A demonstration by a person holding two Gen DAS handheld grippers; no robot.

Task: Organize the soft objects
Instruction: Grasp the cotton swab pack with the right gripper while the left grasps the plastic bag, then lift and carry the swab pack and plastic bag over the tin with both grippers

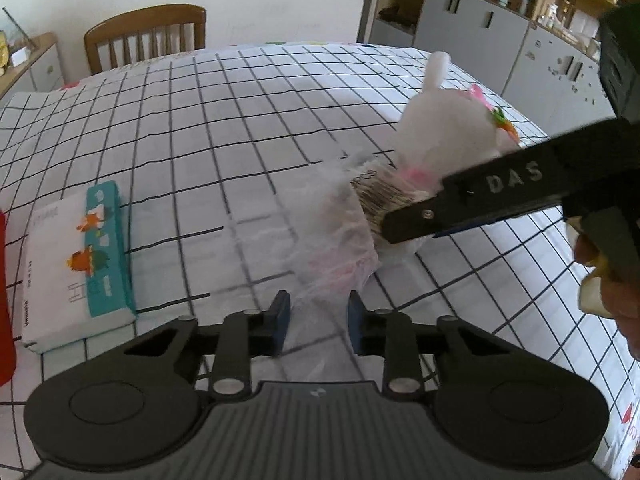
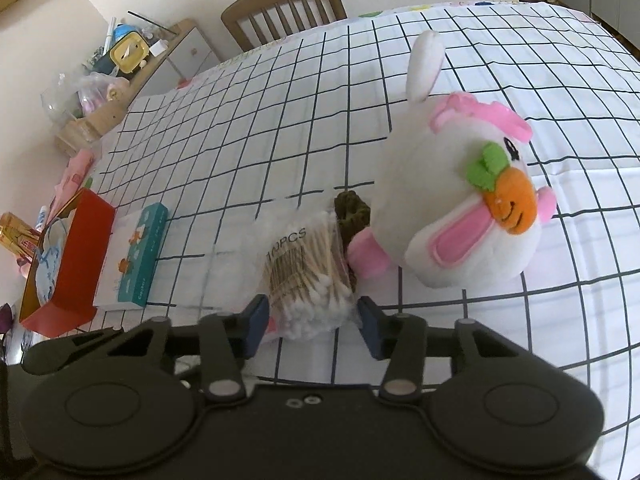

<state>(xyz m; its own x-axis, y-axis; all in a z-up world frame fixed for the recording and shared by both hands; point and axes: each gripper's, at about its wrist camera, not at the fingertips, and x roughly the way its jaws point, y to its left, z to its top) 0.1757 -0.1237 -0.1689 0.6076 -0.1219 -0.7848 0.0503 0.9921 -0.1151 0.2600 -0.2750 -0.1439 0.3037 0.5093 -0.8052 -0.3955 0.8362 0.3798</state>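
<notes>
Right claw (image 2: 310, 322): open, with the bag of cotton swabs (image 2: 306, 276) between its fingers, not squeezed yet.
Left claw (image 1: 318, 318): open too, and the clear loose end of the bag sits in its gap.
Bunny toy (image 2: 460, 204): lies just right of the bag, touching it.
Tissue pack (image 2: 134, 254): far left, beside the red box (image 2: 66, 264).
Done so far: I think little; the soft things lie loose on the checked cloth (image 2: 280, 112).

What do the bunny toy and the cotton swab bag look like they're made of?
Bunny toy: looks like soft white plush with a fuzzy matte nap and pink felt-like ears. Cotton swab bag: thin clear plastic film, glossy and wrinkled, showing wood-coloured sticks with white, probably cotton, tips.
</notes>
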